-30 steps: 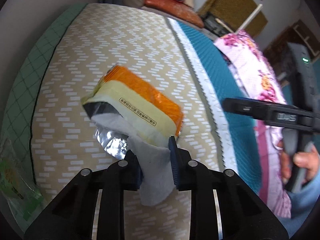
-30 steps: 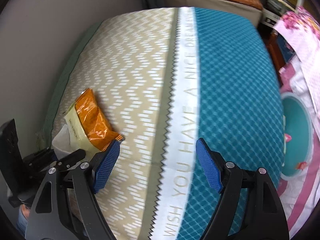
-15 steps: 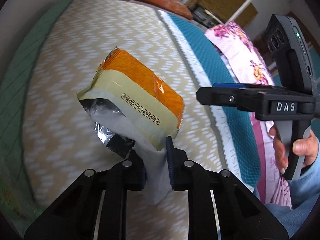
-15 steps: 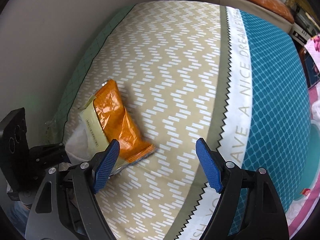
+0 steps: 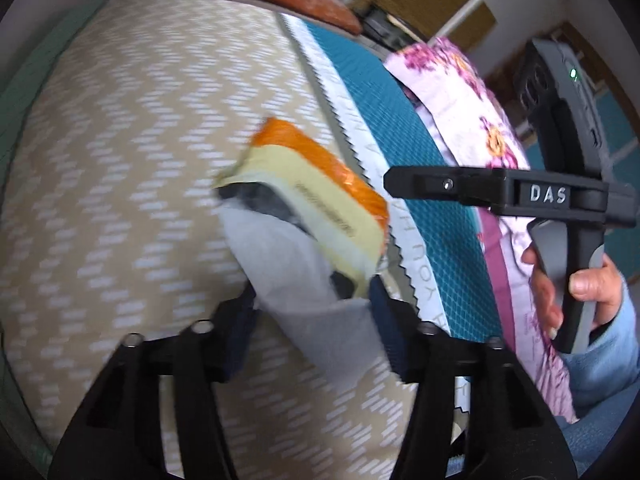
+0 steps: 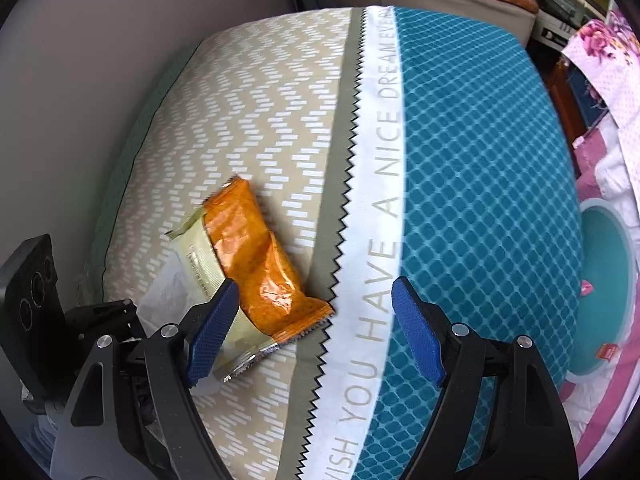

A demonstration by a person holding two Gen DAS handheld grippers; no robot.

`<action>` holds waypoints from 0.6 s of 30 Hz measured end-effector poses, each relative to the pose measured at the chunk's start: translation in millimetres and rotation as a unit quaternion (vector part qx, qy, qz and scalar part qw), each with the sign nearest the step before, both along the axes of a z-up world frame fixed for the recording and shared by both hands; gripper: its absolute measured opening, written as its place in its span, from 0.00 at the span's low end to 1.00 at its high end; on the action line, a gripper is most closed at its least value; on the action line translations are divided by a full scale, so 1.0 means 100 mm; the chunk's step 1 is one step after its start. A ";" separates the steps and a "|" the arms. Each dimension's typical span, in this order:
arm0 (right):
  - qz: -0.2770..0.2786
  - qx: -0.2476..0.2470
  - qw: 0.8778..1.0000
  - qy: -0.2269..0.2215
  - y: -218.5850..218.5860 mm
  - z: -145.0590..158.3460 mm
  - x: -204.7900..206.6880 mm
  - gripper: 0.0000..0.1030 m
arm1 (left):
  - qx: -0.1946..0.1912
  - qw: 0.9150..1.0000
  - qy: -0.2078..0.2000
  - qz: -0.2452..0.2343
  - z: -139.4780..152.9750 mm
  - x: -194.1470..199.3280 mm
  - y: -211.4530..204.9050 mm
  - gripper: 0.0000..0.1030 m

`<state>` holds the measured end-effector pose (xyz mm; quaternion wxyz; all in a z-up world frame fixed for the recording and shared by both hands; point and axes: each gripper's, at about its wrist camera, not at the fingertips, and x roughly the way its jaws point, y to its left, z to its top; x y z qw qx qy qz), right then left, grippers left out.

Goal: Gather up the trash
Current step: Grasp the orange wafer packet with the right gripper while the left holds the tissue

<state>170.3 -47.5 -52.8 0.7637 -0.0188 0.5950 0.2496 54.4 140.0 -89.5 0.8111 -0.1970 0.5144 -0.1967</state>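
Observation:
An orange and pale-yellow snack wrapper [image 5: 320, 184] [image 6: 256, 256] lies on the beige zigzag bedspread [image 6: 260, 100], its torn end toward me. A white tissue [image 5: 296, 272] [image 6: 168, 284] hangs from that end. My left gripper [image 5: 312, 316] has its jaws opening, with the tissue and the wrapper's end loose between them. Its black body [image 6: 100, 320] also shows in the right wrist view. My right gripper [image 6: 315, 285] hovers open just right of the wrapper with nothing held. From the left wrist view the right gripper [image 5: 500, 192] is seen side-on, held by a hand [image 5: 592, 284].
A white lettered stripe [image 6: 384, 184] and a teal diamond-pattern panel [image 6: 480, 168] run along the bed to the right. A teal basin [image 6: 608, 280] holding small scraps sits off the bed's right side. A floral quilt [image 5: 472, 120] lies beyond. A wall bounds the left.
The left jaws have spread wide and let go of the tissue. The wrapper has shifted right toward the white stripe. The right gripper has come in beside the wrapper.

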 end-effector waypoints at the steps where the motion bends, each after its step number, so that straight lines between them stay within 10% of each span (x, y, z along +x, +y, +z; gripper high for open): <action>1: 0.012 0.005 1.000 0.003 0.07 -0.02 0.00 0.72 | -0.001 1.000 0.001 0.007 0.00 -0.02 0.05 0.61; 15: 0.087 -0.027 0.996 0.006 0.74 -0.20 -0.17 0.75 | 0.039 0.999 0.001 0.007 0.00 -0.18 0.09 0.60; 18: 0.107 -0.040 0.993 -0.008 0.76 -0.22 -0.33 0.62 | 0.049 0.999 0.002 0.008 0.00 -0.20 0.05 0.60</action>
